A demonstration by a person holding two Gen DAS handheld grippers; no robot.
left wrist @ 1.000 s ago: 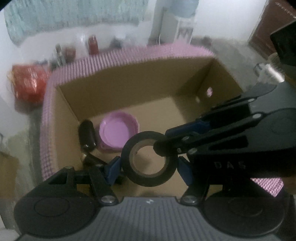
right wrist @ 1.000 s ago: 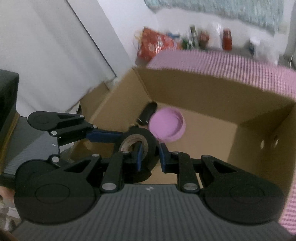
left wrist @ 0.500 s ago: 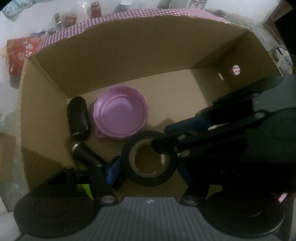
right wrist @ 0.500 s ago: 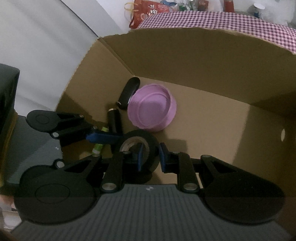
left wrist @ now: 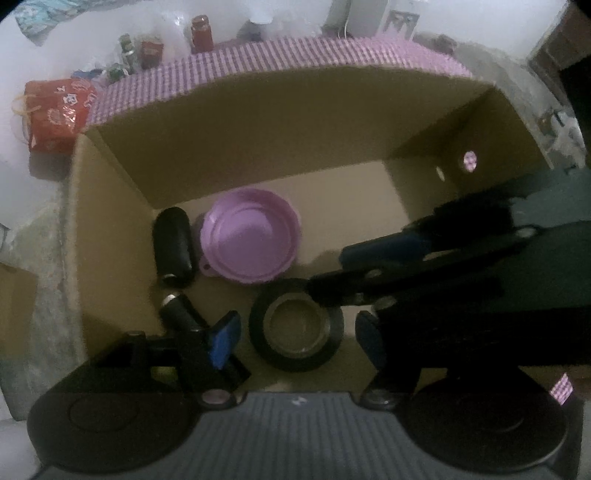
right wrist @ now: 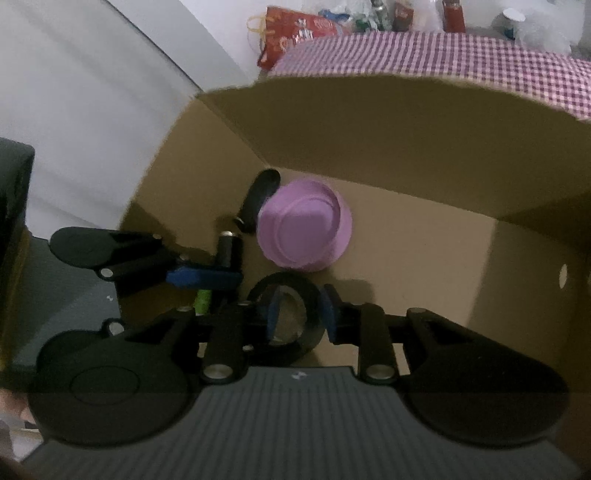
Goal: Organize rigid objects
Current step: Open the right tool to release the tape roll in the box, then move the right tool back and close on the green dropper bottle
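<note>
A black tape roll [left wrist: 296, 328] lies on the floor of the cardboard box [left wrist: 258, 147], near its front wall. My left gripper [left wrist: 295, 336] is open, its blue pads apart on either side of the roll. My right gripper [right wrist: 299, 314] has one finger through the roll's hole and one outside its wall [right wrist: 314, 295]; I cannot tell if it still pinches it. In the box lie a purple bowl [left wrist: 251, 236], a black cylinder [left wrist: 173, 247] and a black marker [left wrist: 177, 314]. The bowl [right wrist: 303, 225] shows in the right wrist view too.
The box stands on a pink checked cloth [right wrist: 443, 55]. A red bag [left wrist: 55, 114] and several jars and bottles [left wrist: 201, 31] stand behind it. A green-tipped marker [right wrist: 203, 299] lies by the box's left wall. The box's right half is bare cardboard.
Both grippers lowered the tape roll into the box, then the view pulled back a little. The left gripper's pads have opened away from the roll, which now rests on the box floor.
</note>
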